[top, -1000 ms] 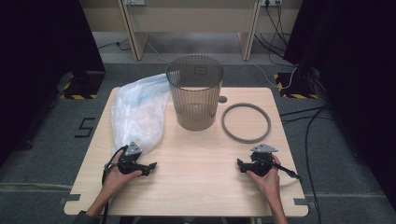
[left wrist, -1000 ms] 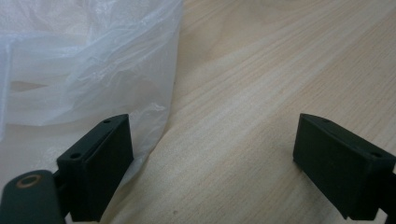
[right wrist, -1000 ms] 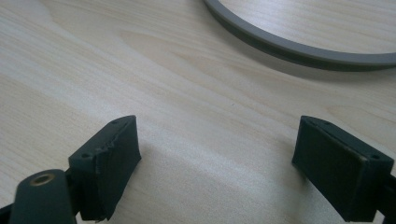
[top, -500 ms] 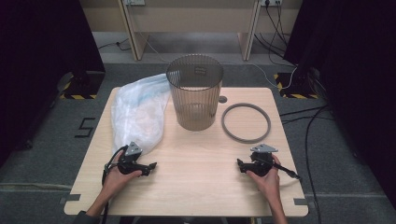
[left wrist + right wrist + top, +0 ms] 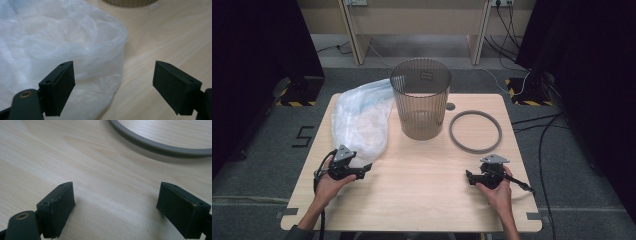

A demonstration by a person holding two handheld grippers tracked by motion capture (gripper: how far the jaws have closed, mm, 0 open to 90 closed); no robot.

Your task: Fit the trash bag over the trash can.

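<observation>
My left gripper (image 5: 362,172): low over the bench (image 5: 422,200), jaws wide, just narrowing, straddling the plastic bag (image 5: 362,117) edge without pressing. Right gripper (image 5: 469,177): jaws wide, nothing between, facing the grey ring (image 5: 475,132).

A light wooden desk (image 5: 422,195) carries a crumpled clear plastic bag (image 5: 360,120) at its left, a ribbed translucent bin (image 5: 420,100) standing upright mid-back, and a grey ring (image 5: 475,131) lying flat just right of it.

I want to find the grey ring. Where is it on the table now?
In the high view the grey ring lies flat on the table, right of the ribbed bin and beyond the right hand-held gripper.
</observation>
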